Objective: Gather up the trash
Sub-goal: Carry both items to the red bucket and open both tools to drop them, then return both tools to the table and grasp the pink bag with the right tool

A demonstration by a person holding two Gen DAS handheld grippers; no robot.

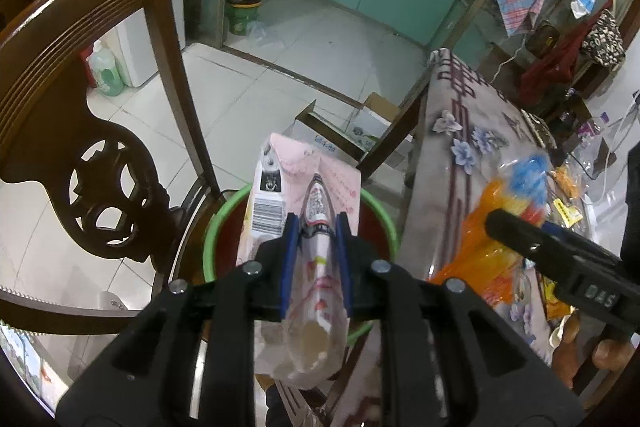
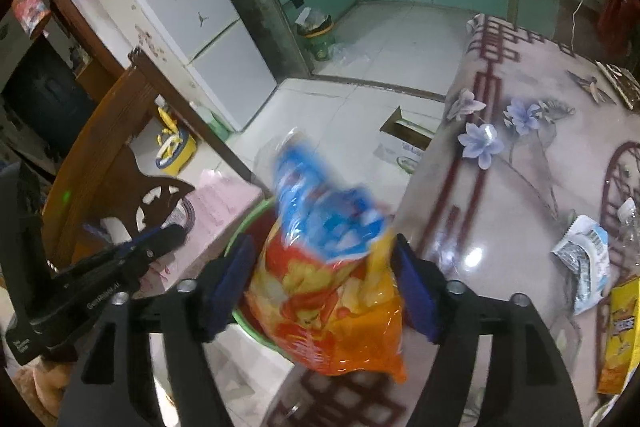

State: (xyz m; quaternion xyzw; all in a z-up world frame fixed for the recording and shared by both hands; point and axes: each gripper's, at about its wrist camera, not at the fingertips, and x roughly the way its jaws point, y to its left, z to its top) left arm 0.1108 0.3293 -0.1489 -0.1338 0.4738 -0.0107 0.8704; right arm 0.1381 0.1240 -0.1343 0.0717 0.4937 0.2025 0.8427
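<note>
Left gripper [image 1: 317, 227] pinches pink printed paper bag [image 1: 308, 187] over green-rimmed red basin [image 1: 384, 223]; right gripper [image 2: 326, 259] jaws spread, blurred orange-blue plastic snack bag [image 2: 332, 291] between, apparently unclamped.

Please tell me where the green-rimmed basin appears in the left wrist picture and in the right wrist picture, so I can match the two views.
Left wrist view: the basin is at lower centre, mostly hidden behind the pink packet.
Right wrist view: the basin is at lower centre-left, largely covered by the orange and blue snack bag.
Shared landmark: the green bin at the kitchen doorway.
</note>
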